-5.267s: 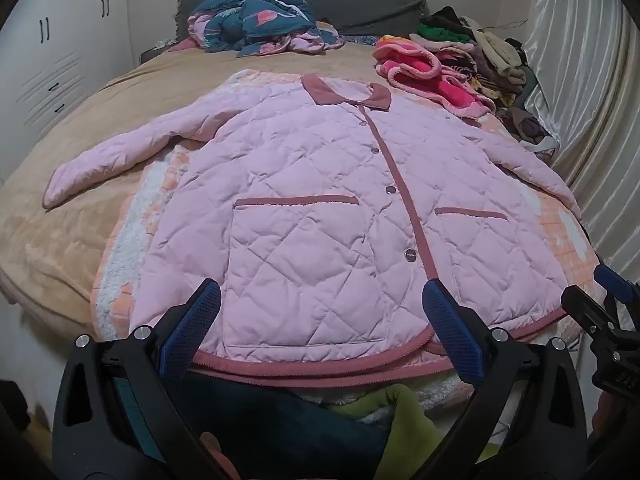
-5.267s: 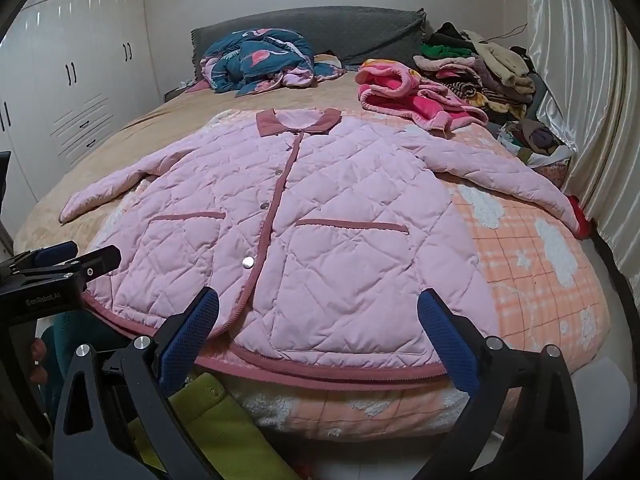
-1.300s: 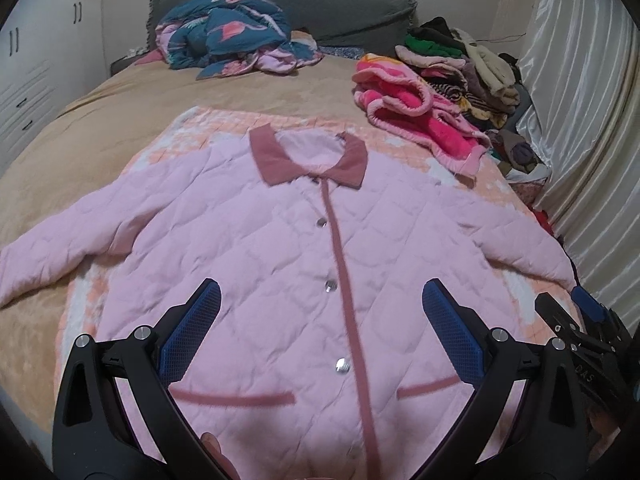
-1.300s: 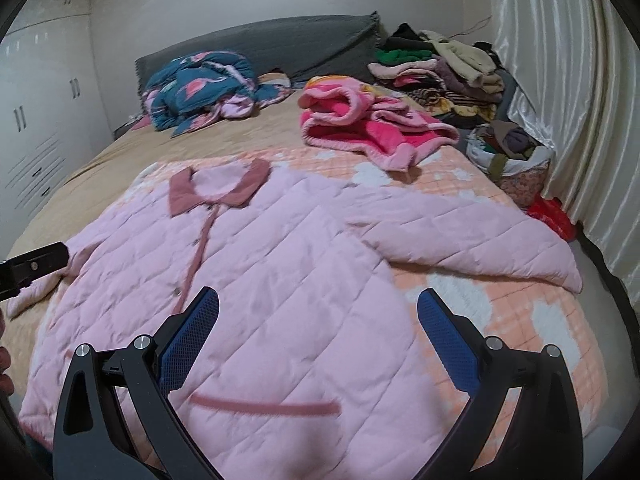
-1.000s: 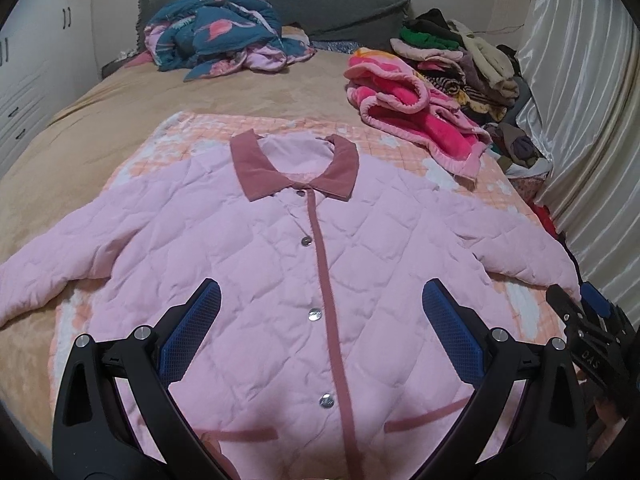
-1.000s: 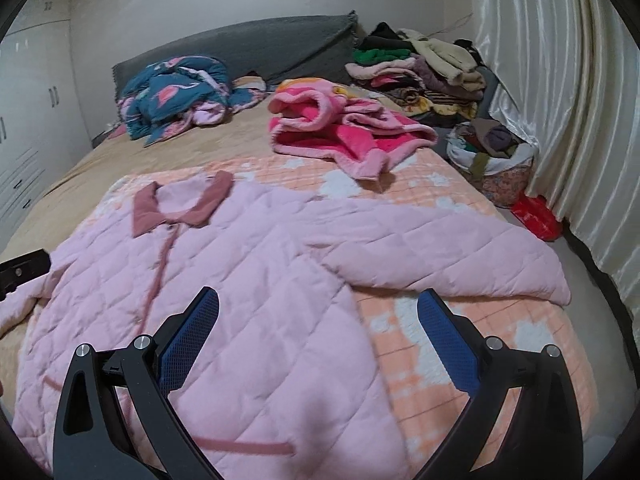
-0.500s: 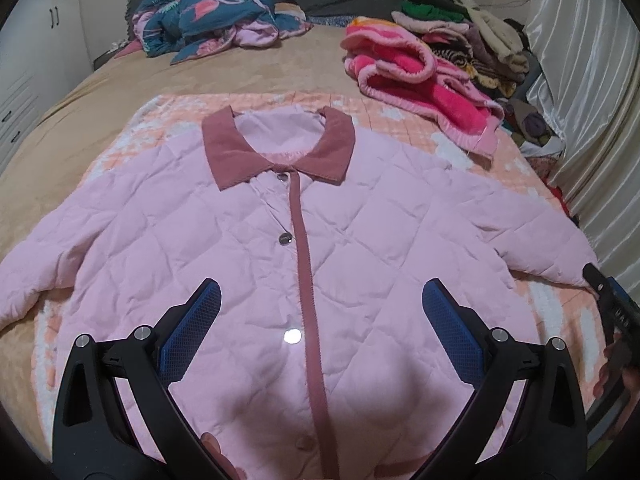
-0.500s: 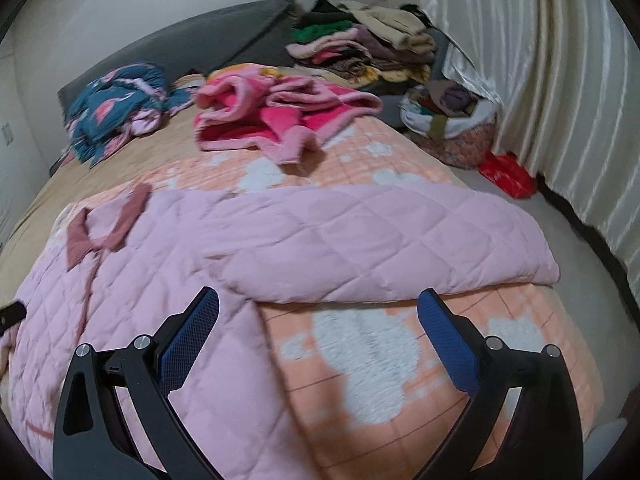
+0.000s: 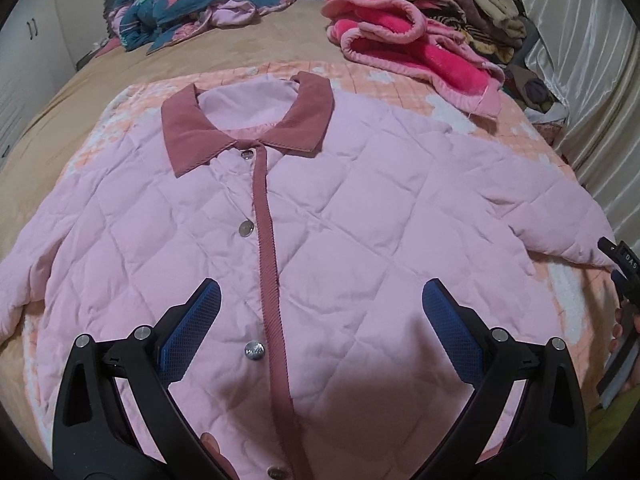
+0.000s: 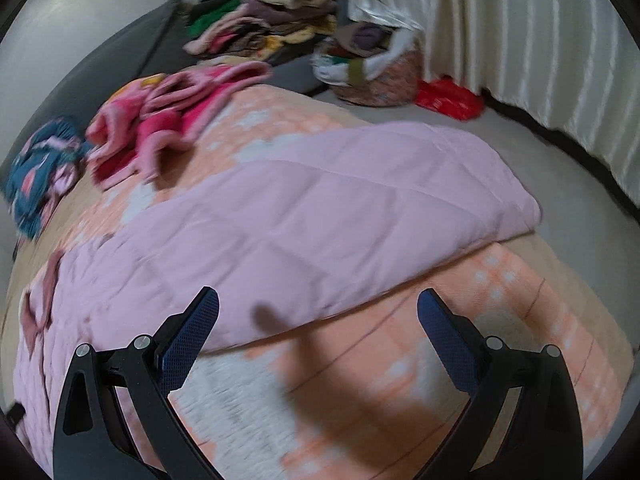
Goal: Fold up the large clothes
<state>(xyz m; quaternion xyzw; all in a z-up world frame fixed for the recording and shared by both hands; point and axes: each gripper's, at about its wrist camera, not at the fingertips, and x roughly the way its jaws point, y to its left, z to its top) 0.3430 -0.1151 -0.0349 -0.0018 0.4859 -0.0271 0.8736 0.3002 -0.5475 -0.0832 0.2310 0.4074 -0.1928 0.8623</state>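
Observation:
A pink quilted jacket (image 9: 360,216) with a dusty-rose collar (image 9: 248,128) lies buttoned and spread flat on an orange checked blanket (image 9: 400,80) on the bed. My left gripper (image 9: 320,312) is open and empty, hovering over the jacket's chest by the button placket. My right gripper (image 10: 316,320) is open and empty, just short of the lower edge of the jacket's sleeve (image 10: 340,208), which reaches toward the bed's right edge. The right gripper's body also shows at the right edge of the left wrist view (image 9: 624,268).
A pink fleece garment (image 9: 412,48) and a blue patterned bundle (image 9: 188,0) lie farther up the bed. Stacked clothes (image 10: 272,12) and a basket (image 10: 376,72) stand by the curtain (image 10: 540,48). A red bag (image 10: 448,98) lies on the floor.
Both grippers moved forward up the jacket. The left went from hem to chest. The right swung right and lower, toward the sleeve.

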